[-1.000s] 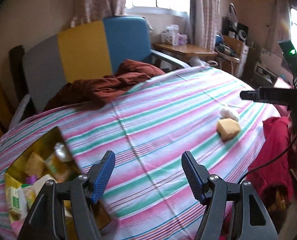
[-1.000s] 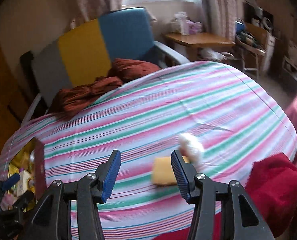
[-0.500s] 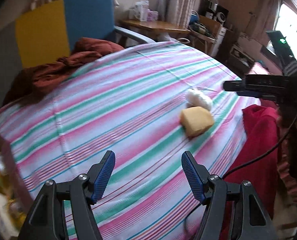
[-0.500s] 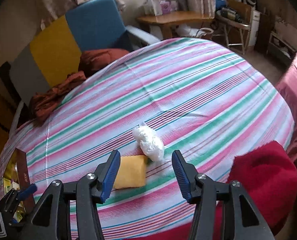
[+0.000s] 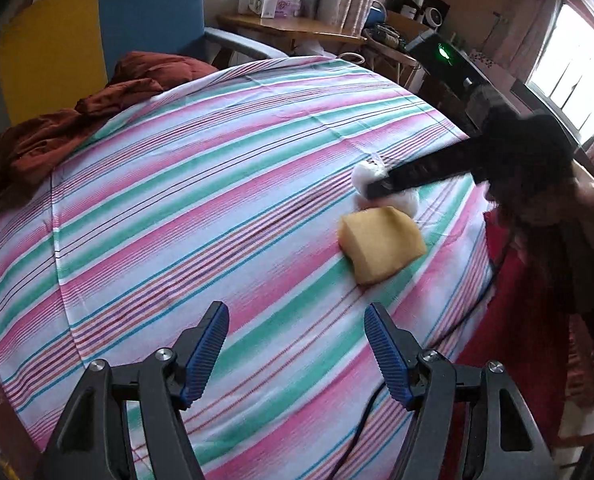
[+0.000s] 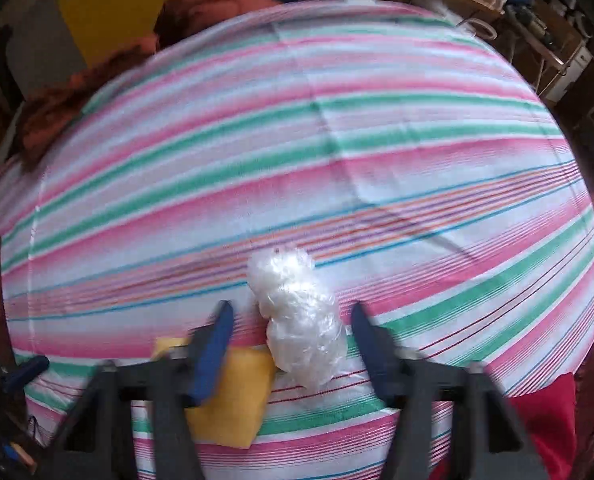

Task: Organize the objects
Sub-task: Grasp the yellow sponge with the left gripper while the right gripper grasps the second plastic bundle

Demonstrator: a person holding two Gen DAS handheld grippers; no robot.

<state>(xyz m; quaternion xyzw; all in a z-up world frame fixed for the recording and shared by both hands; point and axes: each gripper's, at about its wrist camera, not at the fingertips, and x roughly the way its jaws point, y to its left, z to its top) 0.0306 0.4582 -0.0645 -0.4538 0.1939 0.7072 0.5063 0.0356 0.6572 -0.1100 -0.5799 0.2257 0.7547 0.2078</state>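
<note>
yellow sponge (image 6: 233,396) touches the plastic wad (image 6: 297,320) on striped cloth (image 6: 297,160).

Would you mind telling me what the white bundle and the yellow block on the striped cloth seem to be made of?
White bundle: apparently thin crumpled plastic film, translucent and glossy, with shiny creases. Yellow block: probably foam sponge, matte, with rounded soft edges and no shine. Striped cloth: woven fabric, showing fold creases.

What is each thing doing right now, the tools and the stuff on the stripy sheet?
Left tool: open, empty.
Right tool: closing around the plastic bag, pads not pressing yet.
Plastic bag: crumpled, lying on the striped sheet.
Yellow sponge: lying flat beside the bag, untouched.
Red-brown cloth: bunched up at the far edge.
</note>
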